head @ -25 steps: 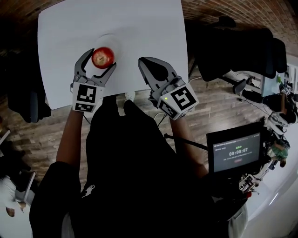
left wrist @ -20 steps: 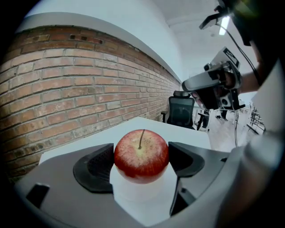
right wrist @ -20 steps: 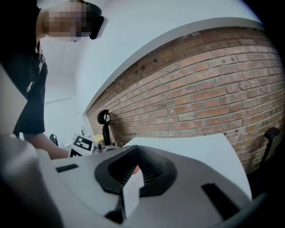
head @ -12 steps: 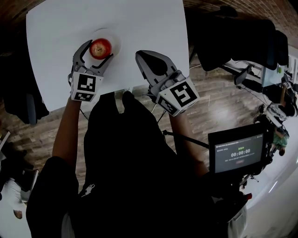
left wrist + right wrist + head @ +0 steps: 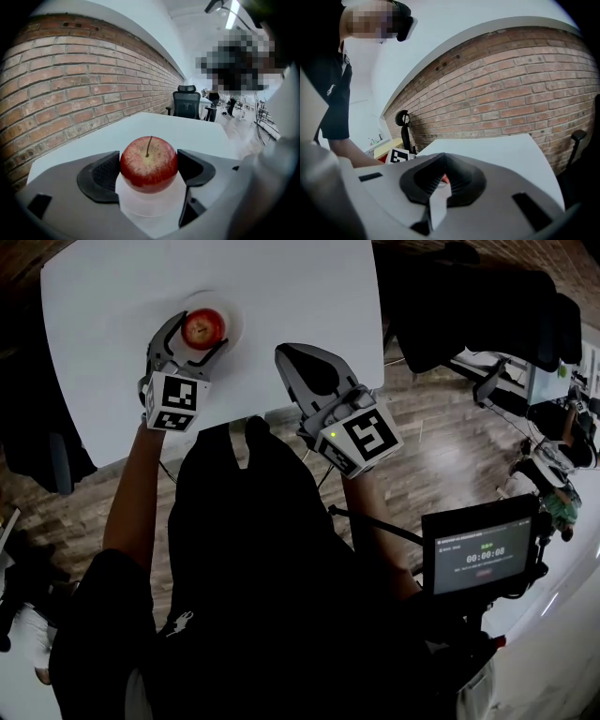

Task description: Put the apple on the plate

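The left gripper (image 5: 149, 169) is clamped on the apple (image 5: 149, 163), with 1 jaw pressed against each side and the stem pointing up. The apple is set right at the middle of the white plate (image 5: 151, 212), and looks like it's touching it. The right gripper (image 5: 298, 358) is held with its 2 jaws together and nothing between them, over the near edge of the white table (image 5: 300, 287), off to the side of the plate.
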Available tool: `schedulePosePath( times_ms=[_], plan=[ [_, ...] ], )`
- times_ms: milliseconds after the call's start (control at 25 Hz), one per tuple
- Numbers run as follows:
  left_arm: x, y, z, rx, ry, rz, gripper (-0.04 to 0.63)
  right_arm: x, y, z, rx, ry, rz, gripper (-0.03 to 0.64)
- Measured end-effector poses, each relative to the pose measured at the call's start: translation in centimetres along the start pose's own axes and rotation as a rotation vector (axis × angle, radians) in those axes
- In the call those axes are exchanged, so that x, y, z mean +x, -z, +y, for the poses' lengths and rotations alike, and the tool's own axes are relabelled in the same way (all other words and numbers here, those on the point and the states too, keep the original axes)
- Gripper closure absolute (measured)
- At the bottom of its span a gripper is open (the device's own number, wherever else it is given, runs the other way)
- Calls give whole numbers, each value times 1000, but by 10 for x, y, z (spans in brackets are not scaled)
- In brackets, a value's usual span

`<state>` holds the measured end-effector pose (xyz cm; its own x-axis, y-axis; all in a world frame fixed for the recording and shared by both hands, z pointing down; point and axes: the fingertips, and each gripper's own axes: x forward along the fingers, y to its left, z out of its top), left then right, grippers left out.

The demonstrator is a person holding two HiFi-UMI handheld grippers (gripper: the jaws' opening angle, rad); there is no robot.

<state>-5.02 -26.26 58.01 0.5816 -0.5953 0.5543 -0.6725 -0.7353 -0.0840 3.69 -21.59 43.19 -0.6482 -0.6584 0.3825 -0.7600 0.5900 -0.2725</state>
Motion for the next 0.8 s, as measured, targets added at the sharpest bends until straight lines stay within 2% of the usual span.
schedulePosePath(
  times_ms=[240,360,800],
  plan=[
    [12,10,-1,39,6,28,207,-3,0,-5,16,19,-12,614],
    [19,9,-4,46,12,20,207,-6,5,-8,26,42,9,614],
    [35,10,-6,67,10,9,207,-11,1,-13,57,66,-26,614]
  ],
)
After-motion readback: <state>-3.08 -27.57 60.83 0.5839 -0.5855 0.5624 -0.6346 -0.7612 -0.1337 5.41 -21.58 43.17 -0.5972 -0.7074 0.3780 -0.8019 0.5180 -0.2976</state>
